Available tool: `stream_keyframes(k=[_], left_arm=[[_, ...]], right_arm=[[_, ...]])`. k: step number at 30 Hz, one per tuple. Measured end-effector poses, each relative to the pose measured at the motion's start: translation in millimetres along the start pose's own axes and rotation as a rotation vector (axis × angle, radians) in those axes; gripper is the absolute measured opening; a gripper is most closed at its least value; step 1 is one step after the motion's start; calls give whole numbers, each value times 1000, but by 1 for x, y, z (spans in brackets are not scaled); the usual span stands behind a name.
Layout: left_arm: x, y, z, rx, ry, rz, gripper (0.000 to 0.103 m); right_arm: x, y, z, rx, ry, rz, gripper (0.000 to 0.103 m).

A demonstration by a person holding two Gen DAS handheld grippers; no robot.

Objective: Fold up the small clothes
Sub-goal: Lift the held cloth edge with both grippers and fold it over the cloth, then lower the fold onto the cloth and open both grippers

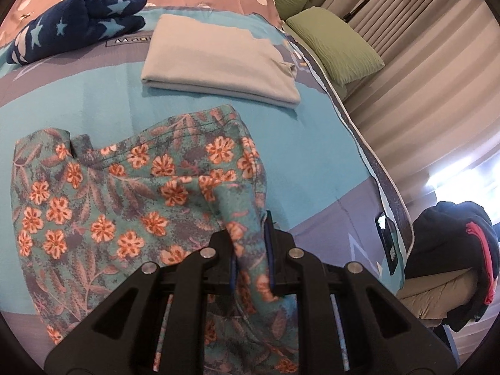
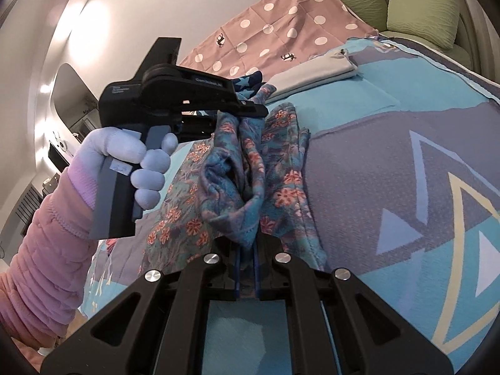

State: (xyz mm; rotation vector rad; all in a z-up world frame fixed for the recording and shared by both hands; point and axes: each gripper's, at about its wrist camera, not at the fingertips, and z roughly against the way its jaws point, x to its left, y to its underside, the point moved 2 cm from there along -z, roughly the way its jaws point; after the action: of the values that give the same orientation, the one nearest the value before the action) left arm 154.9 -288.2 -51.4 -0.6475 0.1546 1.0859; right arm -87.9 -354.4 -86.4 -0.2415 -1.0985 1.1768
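Observation:
A teal floral garment (image 1: 103,206) with orange flowers lies on the blue bedspread (image 1: 312,156). My left gripper (image 1: 251,250) is shut on a bunched edge of it, the cloth running up between the blue pads. In the right wrist view the floral garment (image 2: 250,168) hangs in folds between both tools. My right gripper (image 2: 247,250) is shut on its near edge. The left gripper (image 2: 250,109) shows from the side, held by a gloved hand (image 2: 147,159), pinching the far end.
A folded grey garment (image 1: 218,59) and a folded navy star-print garment (image 1: 78,28) lie further back on the bed. Green pillows (image 1: 334,43) sit by the curtains. A pile of dark clothes (image 1: 453,259) rests beside the bed at right.

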Motion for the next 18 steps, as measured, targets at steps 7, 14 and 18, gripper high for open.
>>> stream_keyframes(k=[7, 14, 18], left_arm=[[-18, 5, -10, 6, -51, -92, 40], [-45, 14, 21, -88, -10, -202, 52], [-49, 37, 48, -118, -14, -266, 57]], right_arm=[[-2, 4, 4, 26, -7, -10, 6], [-20, 12, 5, 84, -18, -99, 13], [-16, 14, 11, 85, 0, -64, 14]])
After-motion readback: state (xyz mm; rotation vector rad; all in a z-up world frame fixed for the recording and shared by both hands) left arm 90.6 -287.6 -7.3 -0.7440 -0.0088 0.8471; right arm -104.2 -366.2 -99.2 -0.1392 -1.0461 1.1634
